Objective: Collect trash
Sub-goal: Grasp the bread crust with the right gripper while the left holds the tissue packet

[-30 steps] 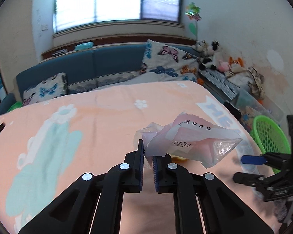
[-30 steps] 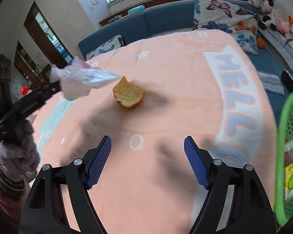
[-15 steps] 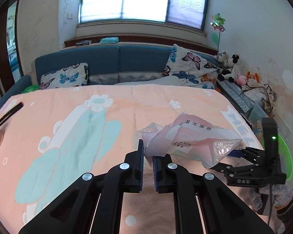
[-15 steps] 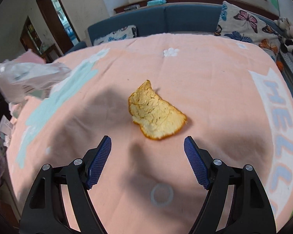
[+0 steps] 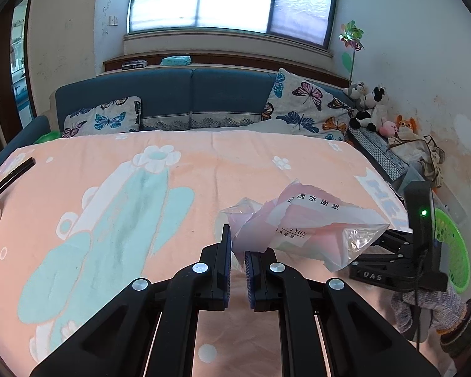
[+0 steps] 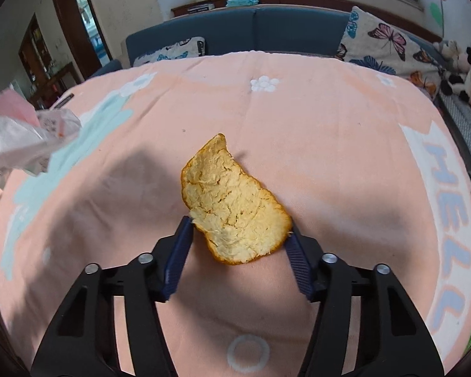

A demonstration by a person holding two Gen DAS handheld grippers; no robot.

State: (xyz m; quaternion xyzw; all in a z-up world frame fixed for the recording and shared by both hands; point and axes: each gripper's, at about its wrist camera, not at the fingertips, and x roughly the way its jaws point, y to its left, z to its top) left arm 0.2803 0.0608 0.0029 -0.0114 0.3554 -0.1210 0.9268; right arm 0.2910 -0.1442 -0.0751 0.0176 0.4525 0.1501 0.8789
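My left gripper (image 5: 238, 246) is shut on a crumpled pink and clear tissue wrapper (image 5: 301, 229) and holds it above the peach blanket (image 5: 204, 169). The wrapper also shows at the left edge of the right wrist view (image 6: 22, 141). My right gripper (image 6: 238, 231) is down at the blanket (image 6: 329, 119) with its blue pads on either side of a piece of orange peel (image 6: 232, 204). The pads touch the peel's near edges, with the jaws still wide apart. The right gripper also shows in the left wrist view (image 5: 392, 251), partly hidden behind the wrapper.
A green plastic basket (image 5: 452, 251) stands off the blanket's right edge. A blue sofa (image 5: 185, 94) with butterfly pillows (image 5: 304, 106) runs along the back. Plush toys (image 5: 370, 106) sit at the far right. A black bar (image 5: 14, 176) lies at the blanket's left edge.
My right gripper has moved forward to the orange peel and narrowed its jaws around it. My left gripper has swung left with the wrapper still in it.
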